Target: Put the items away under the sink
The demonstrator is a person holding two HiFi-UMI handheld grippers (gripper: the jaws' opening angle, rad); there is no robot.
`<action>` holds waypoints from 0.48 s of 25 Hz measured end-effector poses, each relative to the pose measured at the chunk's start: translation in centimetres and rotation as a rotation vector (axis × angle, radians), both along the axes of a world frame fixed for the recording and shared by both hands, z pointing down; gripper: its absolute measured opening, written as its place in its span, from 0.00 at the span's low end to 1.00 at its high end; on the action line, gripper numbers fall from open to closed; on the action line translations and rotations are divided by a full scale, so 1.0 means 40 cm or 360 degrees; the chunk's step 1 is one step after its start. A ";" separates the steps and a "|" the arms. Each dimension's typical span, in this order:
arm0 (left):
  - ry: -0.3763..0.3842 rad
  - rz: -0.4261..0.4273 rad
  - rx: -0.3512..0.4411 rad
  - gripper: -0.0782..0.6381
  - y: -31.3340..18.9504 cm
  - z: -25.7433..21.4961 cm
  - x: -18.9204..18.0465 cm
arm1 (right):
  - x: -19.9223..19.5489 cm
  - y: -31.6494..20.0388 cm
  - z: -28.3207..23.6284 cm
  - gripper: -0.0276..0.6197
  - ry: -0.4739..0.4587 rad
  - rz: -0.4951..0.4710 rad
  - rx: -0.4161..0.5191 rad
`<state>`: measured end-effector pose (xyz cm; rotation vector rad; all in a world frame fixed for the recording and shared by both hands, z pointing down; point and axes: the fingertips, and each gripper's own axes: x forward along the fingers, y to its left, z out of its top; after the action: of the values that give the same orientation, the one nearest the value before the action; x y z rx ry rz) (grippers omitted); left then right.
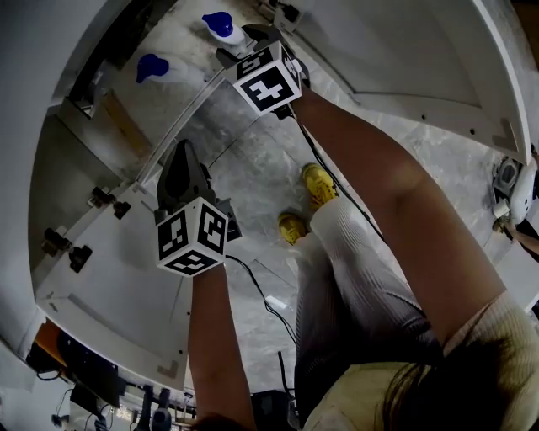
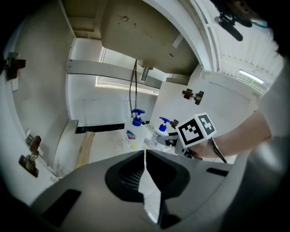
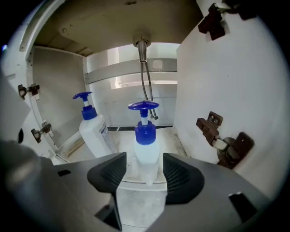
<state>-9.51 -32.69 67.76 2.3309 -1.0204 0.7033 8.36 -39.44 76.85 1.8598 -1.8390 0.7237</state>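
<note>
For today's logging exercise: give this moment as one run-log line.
right claw: open around pump bottle | left claw: shut, empty | second bottle: in cabinet

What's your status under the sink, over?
Left gripper shut, empty. Right gripper open, pump bottle standing between its jaws on the cabinet floor. Nothing blocking; second pump bottle apart at left.

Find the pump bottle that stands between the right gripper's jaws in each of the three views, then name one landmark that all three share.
Head view: pump bottle at the top edge, left of centre; only its blue top shows.
Left gripper view: just right of centre, on the cabinet floor.
Right gripper view: dead centre, between the open jaws of the right gripper.
Shared landmark: the second pump bottle, to its left in every view.
</note>
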 end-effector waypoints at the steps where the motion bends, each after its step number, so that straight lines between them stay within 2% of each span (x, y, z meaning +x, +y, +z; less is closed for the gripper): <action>1: -0.0003 0.0002 0.0000 0.18 0.003 -0.010 0.000 | -0.001 0.008 -0.007 0.42 -0.0003 0.0004 -0.0007; 12: 0.0042 -0.0054 -0.0009 0.18 0.014 -0.132 -0.010 | -0.019 0.081 -0.098 0.42 -0.0049 -0.0012 -0.0088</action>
<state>-9.92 -32.13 62.47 2.3066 -1.0428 0.6598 7.60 -36.19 72.92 1.8160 -1.8249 0.7964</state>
